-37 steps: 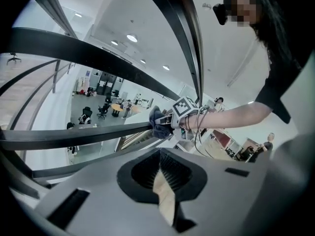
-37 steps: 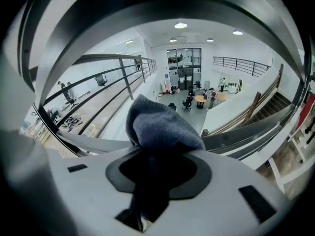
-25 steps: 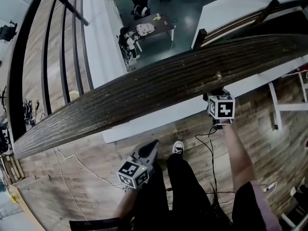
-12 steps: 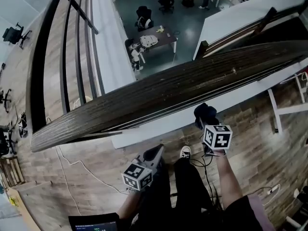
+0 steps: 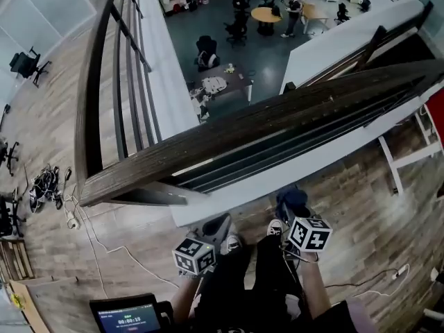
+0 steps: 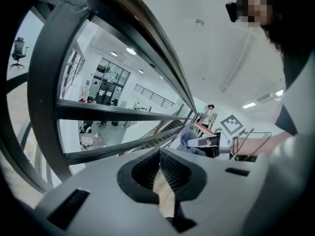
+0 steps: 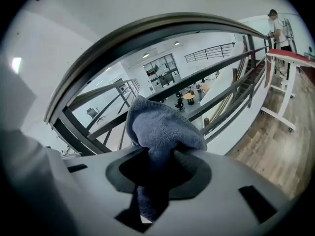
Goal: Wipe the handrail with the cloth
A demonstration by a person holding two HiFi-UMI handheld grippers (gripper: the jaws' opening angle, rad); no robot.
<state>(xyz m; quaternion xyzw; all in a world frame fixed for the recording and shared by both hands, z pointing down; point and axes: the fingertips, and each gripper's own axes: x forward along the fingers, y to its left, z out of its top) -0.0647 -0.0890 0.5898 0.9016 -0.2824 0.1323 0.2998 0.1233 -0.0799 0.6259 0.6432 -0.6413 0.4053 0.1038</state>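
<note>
Right gripper clamped on blue cloth, down below the wooden handrail, not touching. Left gripper pinched closed, empty.

Wood-plank floor, round table on the level below

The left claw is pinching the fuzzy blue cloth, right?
Not quite. The fuzzy blue-grey towelling cloth is pinched by the right claw, not the left one; the right gripper view shows it bunched between the jaws. In the left gripper view, the left claw is closed with nothing in it.
</note>
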